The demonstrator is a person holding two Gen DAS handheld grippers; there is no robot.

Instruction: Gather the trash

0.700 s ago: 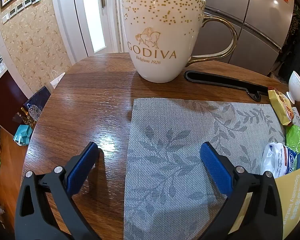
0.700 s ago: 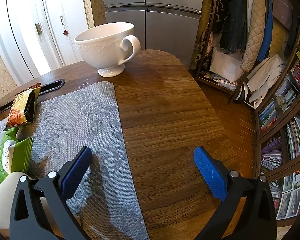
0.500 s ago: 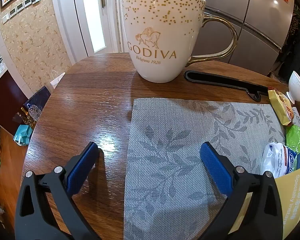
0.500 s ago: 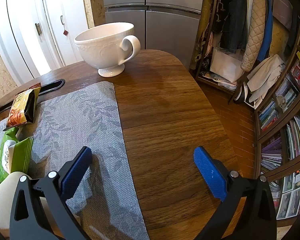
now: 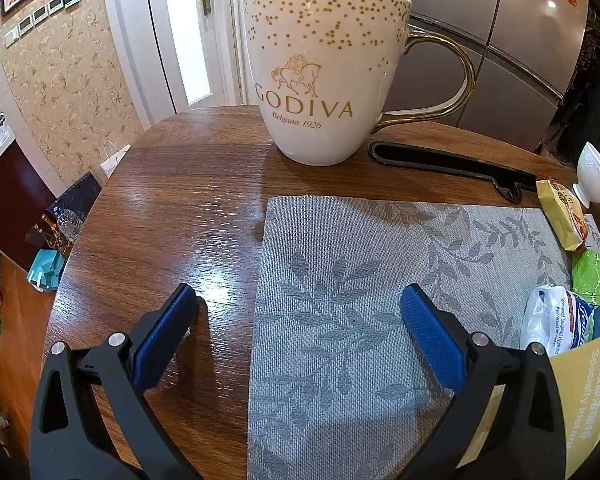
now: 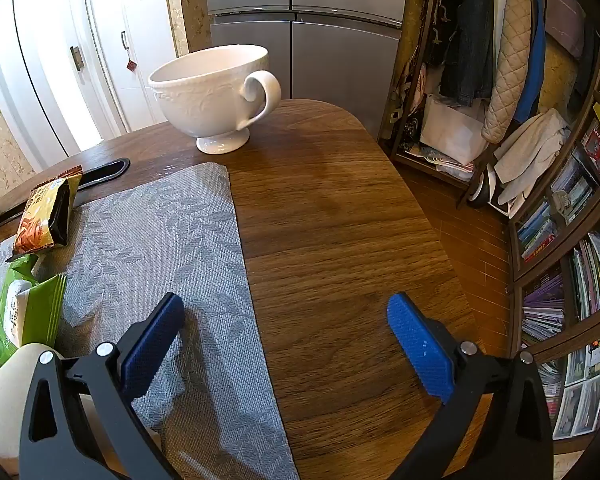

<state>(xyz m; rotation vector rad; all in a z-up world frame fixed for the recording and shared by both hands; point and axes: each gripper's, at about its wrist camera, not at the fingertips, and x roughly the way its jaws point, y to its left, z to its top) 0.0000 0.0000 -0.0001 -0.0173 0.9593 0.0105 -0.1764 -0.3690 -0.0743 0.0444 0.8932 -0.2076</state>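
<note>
Wrappers lie along one side of a grey leaf-patterned placemat (image 5: 360,280) (image 6: 160,240): a yellow-orange snack packet (image 5: 562,216) (image 6: 48,216), a green packet (image 5: 594,276) (image 6: 28,312) and a white-and-blue tissue pack (image 5: 556,316). My left gripper (image 5: 296,304) hangs open over the mat's left edge, nothing between its blue pads, the wrappers to its right. My right gripper (image 6: 286,312) is open too, over the mat's right edge and bare wood, with the wrappers to its left.
A big white Godiva mug (image 5: 324,80) with a gold handle stands at the back of the round wooden table (image 5: 180,200). A white footed cup (image 6: 216,92) and a black flat tool (image 5: 448,164) lie near the rear edge. A yellow printed box (image 5: 580,392) sits close to the left gripper.
</note>
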